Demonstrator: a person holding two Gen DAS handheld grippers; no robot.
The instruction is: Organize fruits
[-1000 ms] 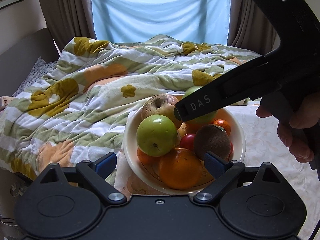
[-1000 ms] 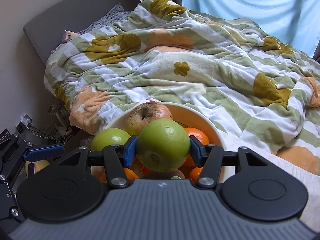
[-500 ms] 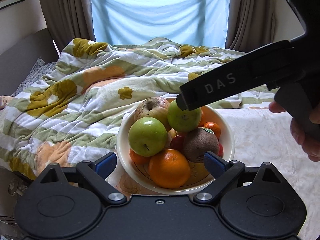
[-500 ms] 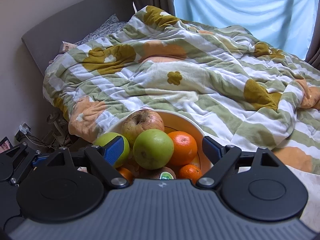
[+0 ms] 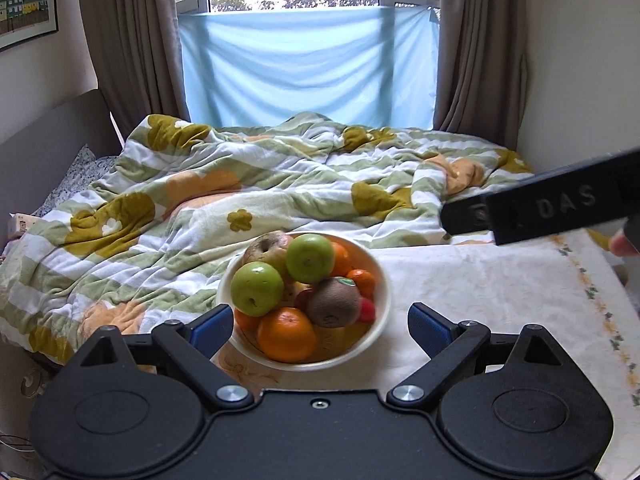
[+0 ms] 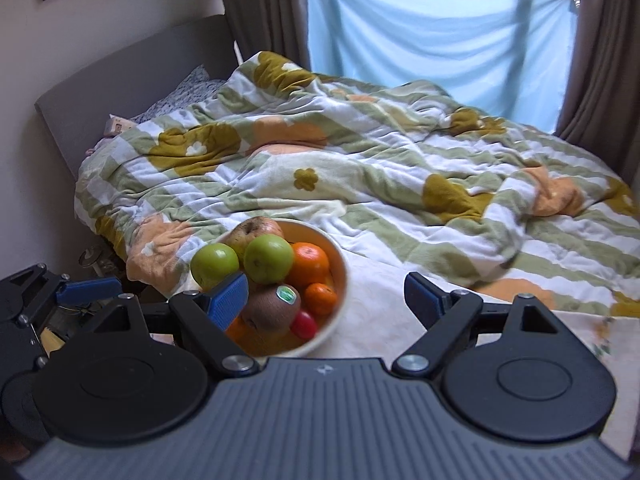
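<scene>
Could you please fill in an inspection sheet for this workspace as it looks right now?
Surface: table under a pale patterned tablecloth, beside a bed.
Job's things: white bowl piled with two green apples, a russet apple, oranges, a kiwi and small red fruit.
Clutter: nothing seen on the cloth.
Grippers: left gripper open, empty; right gripper open, empty.
Cables: nothing seen clearly.
Surroundings: rumpled floral duvet, grey headboard, curtains, blue sheet over the window.

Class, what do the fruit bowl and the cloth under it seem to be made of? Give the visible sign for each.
Bowl: probably glazed ceramic; cream, smooth, rigid rim.
Cloth: woven fabric, matte, faint damask-like pattern, embroidered-looking floral border.
</scene>
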